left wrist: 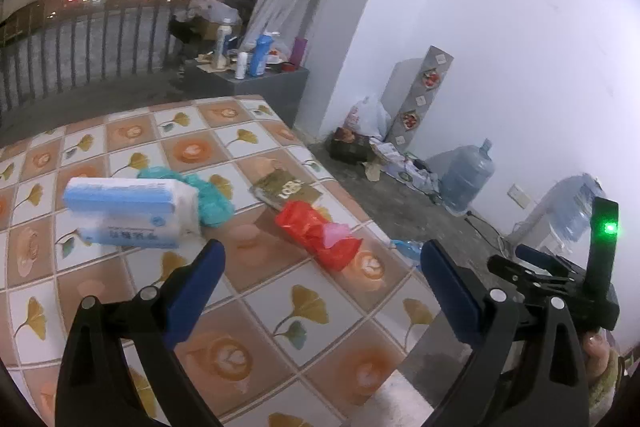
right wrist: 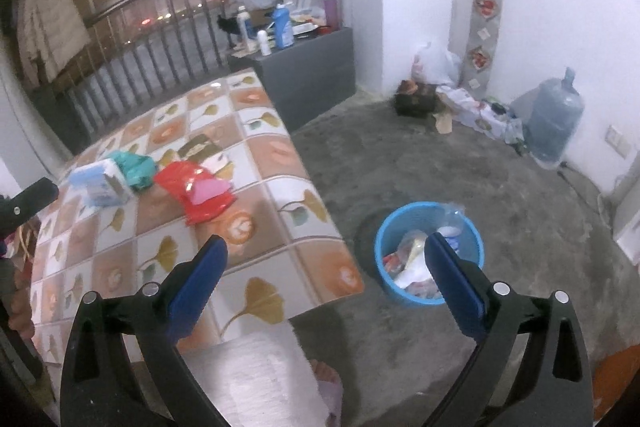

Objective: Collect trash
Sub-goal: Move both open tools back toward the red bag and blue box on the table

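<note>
On the tiled table (left wrist: pixel 248 307), I took the red plastic bag (left wrist: pixel 316 233) as my landmark. To its left stood the blue-and-white tissue pack (left wrist: pixel 132 213), with a crumpled teal bag (left wrist: pixel 208 195) touching the pack's far side, between the pack and the red bag. Just behind the red bag lay a flat brown packet (left wrist: pixel 286 187), and a pink scrap (left wrist: pixel 334 231) rested on top of the red bag. My left gripper (left wrist: pixel 320 259) hung over the table just short of the red bag, its blue fingers (left wrist: pixel 200 291) spread wide and holding nothing. To the right of the red bag, past the table's edge and down on the grey floor, sat the blue bin (right wrist: pixel 430 255) with wrappers and other trash already inside. My right gripper (right wrist: pixel 326 255) was also wide open and empty, one finger over the table's corner, the other in front of the bin. Well beyond the red bag, by the white wall, stood a water jug (right wrist: pixel 554 119).
</note>
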The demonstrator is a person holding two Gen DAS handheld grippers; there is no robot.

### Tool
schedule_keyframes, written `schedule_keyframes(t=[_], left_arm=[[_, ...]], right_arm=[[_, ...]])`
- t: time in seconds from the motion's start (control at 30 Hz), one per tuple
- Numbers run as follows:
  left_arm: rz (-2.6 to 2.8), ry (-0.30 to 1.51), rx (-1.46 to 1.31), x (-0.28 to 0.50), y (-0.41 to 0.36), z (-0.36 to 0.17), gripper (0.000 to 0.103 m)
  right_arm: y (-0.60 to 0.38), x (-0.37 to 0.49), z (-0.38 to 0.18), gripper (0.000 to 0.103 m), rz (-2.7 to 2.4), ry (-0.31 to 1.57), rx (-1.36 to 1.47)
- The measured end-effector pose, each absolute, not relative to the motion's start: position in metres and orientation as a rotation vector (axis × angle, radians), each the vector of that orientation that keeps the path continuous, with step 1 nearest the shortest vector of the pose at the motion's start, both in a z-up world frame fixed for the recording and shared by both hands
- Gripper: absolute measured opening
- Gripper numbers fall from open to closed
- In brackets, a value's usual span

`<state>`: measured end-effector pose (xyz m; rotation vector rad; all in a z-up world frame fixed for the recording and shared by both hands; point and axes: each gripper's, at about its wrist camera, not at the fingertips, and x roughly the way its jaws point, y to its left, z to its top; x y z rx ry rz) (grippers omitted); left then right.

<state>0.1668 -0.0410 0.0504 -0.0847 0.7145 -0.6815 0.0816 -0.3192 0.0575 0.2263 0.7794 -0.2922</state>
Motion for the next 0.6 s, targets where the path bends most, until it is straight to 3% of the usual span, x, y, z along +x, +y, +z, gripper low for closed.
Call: schedule_keyframes(t=[0.6], left_arm=[[-0.659, 0.706, -0.093, 0.154, -0.026, 0.052, 0.096]], right_arm=[[-0.297, 0.075, 0.064, 0.095, -0.298, 0.777, 0.195]])
